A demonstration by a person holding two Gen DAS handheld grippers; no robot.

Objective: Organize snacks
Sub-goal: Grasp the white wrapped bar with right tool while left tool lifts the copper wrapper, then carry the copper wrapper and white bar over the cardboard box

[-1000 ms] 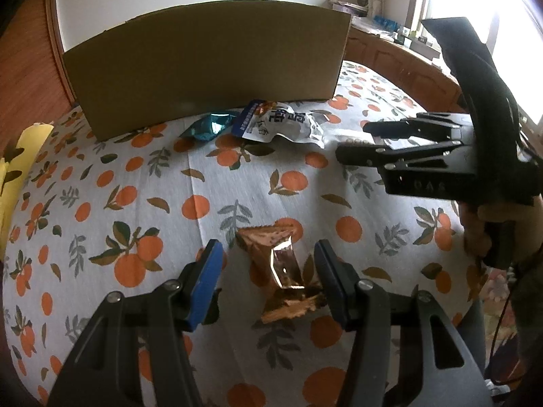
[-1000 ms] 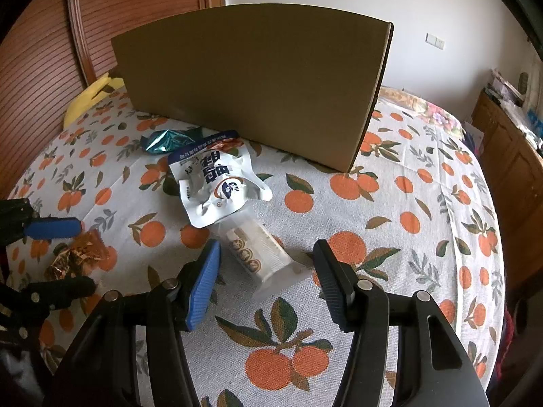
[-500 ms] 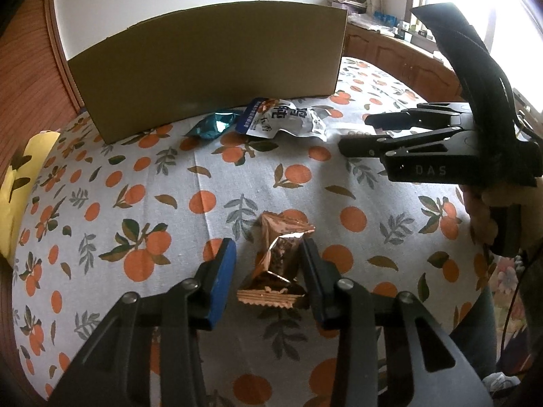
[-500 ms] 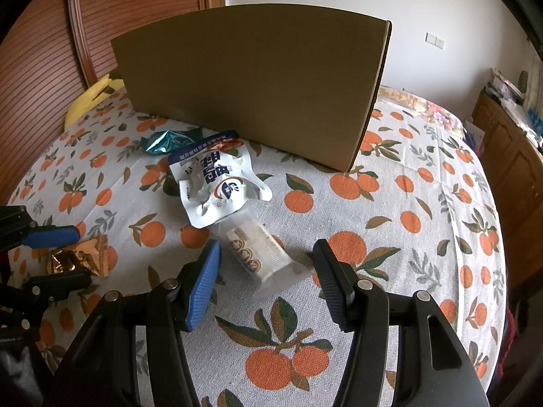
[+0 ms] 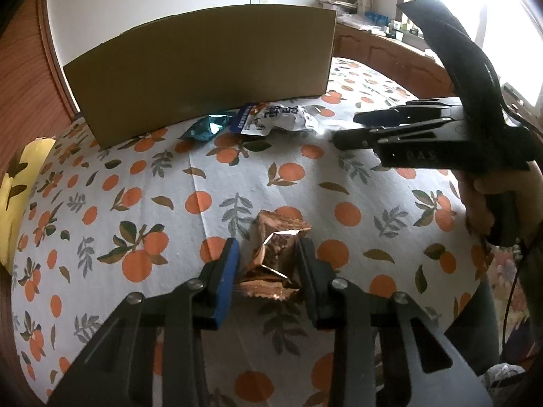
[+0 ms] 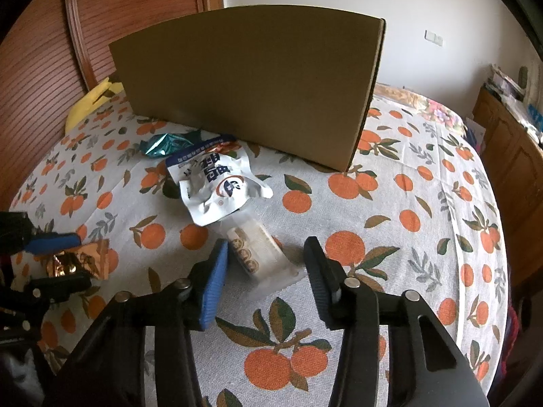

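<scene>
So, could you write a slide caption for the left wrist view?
Left gripper shut on a copper snack packet on the orange-print tablecloth.

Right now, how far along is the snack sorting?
Nothing looks sorted yet. The left gripper has just closed on the copper packet; the right gripper, closing, straddles the clear cookie pack. The white pouch and teal packet remain beside the cardboard box.

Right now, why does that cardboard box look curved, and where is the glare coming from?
Left wrist view: the fisheye lens bows the cardboard box, and the window at upper right is blown out white. Right wrist view: the box top arches too, its near face is in shade, and light falls evenly on the tablecloth.
</scene>
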